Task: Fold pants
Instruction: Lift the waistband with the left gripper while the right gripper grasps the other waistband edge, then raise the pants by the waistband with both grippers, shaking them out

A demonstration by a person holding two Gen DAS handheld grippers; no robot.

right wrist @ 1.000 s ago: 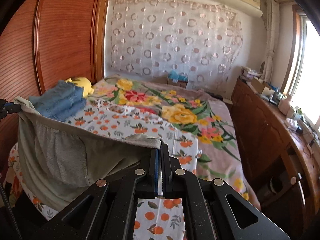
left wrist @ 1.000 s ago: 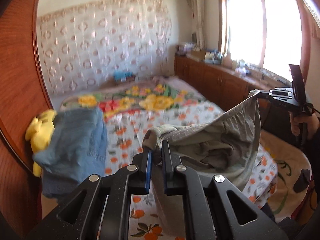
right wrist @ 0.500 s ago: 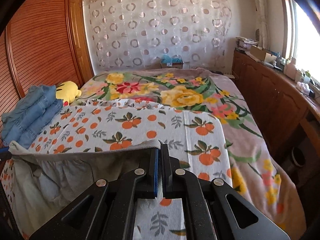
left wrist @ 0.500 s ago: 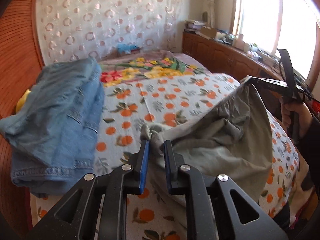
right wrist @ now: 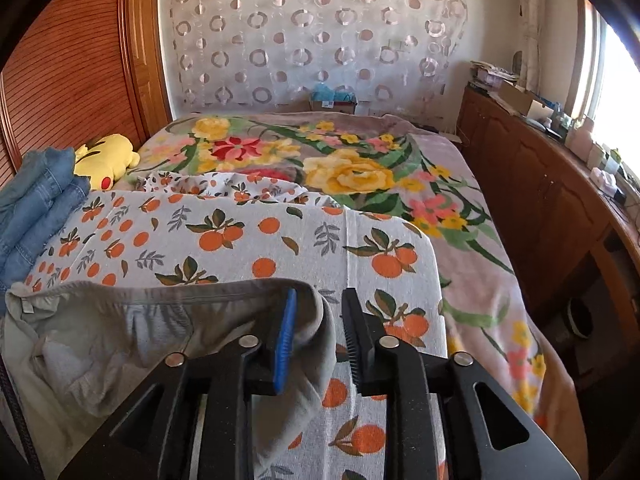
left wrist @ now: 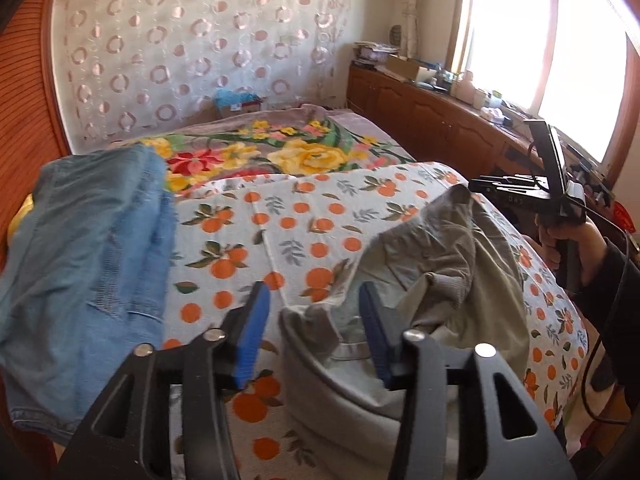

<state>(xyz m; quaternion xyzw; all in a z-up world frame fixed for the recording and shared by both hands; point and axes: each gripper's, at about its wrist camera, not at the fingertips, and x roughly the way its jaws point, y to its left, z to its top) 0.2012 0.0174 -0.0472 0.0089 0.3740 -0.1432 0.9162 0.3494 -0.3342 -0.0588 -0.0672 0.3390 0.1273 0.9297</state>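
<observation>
In the left wrist view, the left gripper [left wrist: 314,330] is wide open and holds nothing. A corner of the soft grey-green cloth pants [left wrist: 444,280] lies loose in the gap between its blue pads. The pants sit in a bumpy heap at about 4 o'clock, on the white bed sheet with orange fruit prints [left wrist: 288,232]. At 3 o'clock the right gripper [left wrist: 474,186] sits at the top edge of the heap, but from here I cannot tell if it pinches the cloth. A pile of blue denim jeans [left wrist: 88,264] lies at 9 o'clock, beside the pants and not touching them. In the right wrist view, the right gripper [right wrist: 320,328] is part way open. The thick waistband hangs over its blue left pad [right wrist: 286,340], so it is draped there and not squeezed. The rest of the pants spread out to 8 o'clock. A yellow plush toy [right wrist: 106,158] sits far off at 10 o'clock. To do this step well, I think both tools should slip back gently so no cloth snags. Then the pants need smoothing flat before any fold, because they look too bunched.
</observation>
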